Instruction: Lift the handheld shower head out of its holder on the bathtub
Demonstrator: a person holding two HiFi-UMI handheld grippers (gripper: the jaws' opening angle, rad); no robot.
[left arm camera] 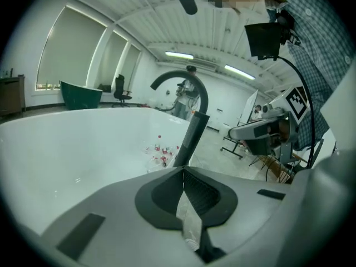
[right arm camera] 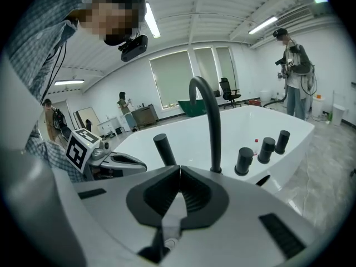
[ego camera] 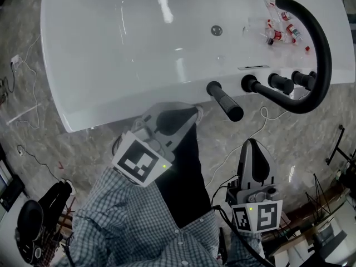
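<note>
On near rim of white bathtub [ego camera: 111, 54], seated in its holder: handheld shower head [ego camera: 225, 100], a black rod. Long axis slanted, free end pointing out from basin toward floor side in head view; near upright, leaning slightly left, in right gripper view. Just left of it, not touching: left gripper [ego camera: 197, 111], clenched, empty. Farther back over marbled floor [ego camera: 83, 149]: right gripper [ego camera: 251, 142], clenched, empty. Right of shower head: arched black spout [ego camera: 320, 54], knobs [ego camera: 281, 83]. Head view alone: drain [ego camera: 216, 30]. Right gripper view adds standing person [right arm camera: 295, 77] beyond tub.
</note>
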